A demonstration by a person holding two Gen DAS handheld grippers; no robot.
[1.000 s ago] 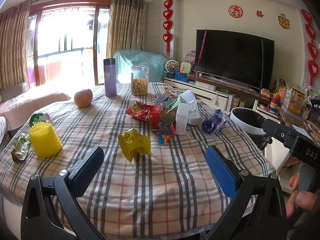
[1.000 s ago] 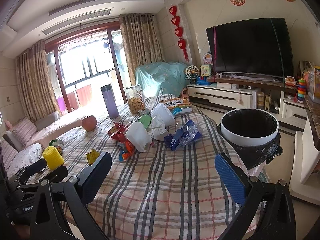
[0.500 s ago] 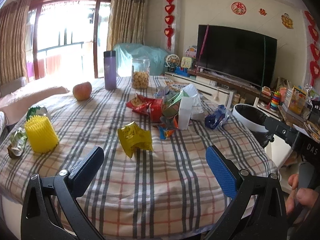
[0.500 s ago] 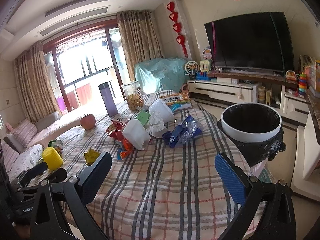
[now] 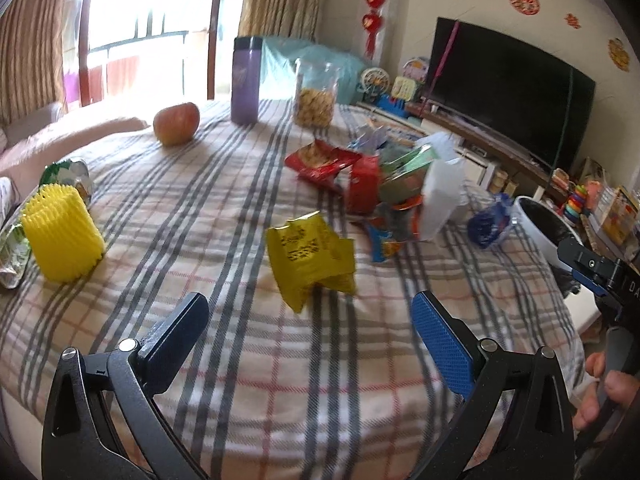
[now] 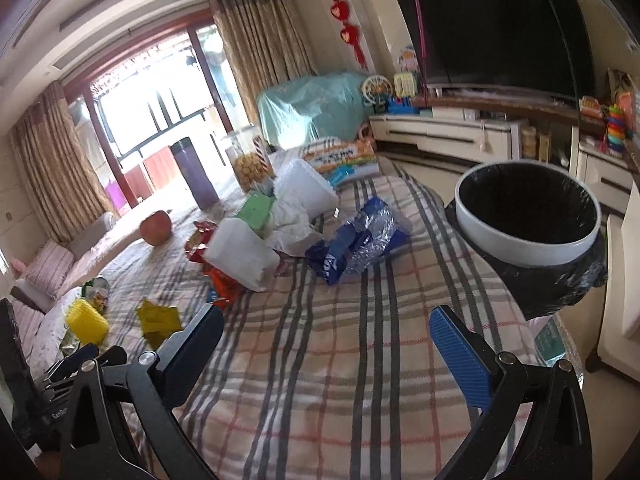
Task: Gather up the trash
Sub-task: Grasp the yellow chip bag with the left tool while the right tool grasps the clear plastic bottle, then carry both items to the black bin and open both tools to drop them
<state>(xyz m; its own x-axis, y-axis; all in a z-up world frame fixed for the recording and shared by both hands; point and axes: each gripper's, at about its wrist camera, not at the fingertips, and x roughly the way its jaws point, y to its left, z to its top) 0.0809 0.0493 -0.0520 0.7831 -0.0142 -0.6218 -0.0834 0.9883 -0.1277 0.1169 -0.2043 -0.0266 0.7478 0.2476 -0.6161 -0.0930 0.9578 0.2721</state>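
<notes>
A crumpled yellow wrapper (image 5: pixel 310 258) lies on the plaid tablecloth (image 5: pixel 280 368) just ahead of my left gripper (image 5: pixel 310 344), which is open and empty. Farther back sits a heap of trash: red snack bags (image 5: pixel 336 168), a white paper bag (image 5: pixel 442 196) and a blue plastic wrapper (image 5: pixel 490 222). My right gripper (image 6: pixel 328 348) is open above the cloth, short of the blue wrapper (image 6: pixel 356 242) and the white bag (image 6: pixel 240 254). A white bin with a black liner (image 6: pixel 528 216) stands off the table's right edge.
A yellow foam net (image 5: pixel 60 236), a green packet (image 5: pixel 66 170), an apple (image 5: pixel 176 122), a purple flask (image 5: pixel 246 80) and a cookie jar (image 5: pixel 314 94) stand on the table. A TV (image 6: pixel 500 32) and cabinet lie beyond. A hand (image 5: pixel 600 392) holds the other gripper's handle at right.
Both grippers have moved forward and tilted down toward the table. The yellow wrapper now sits closer to the left gripper; the bin and blue wrapper loom larger in the right wrist view.
</notes>
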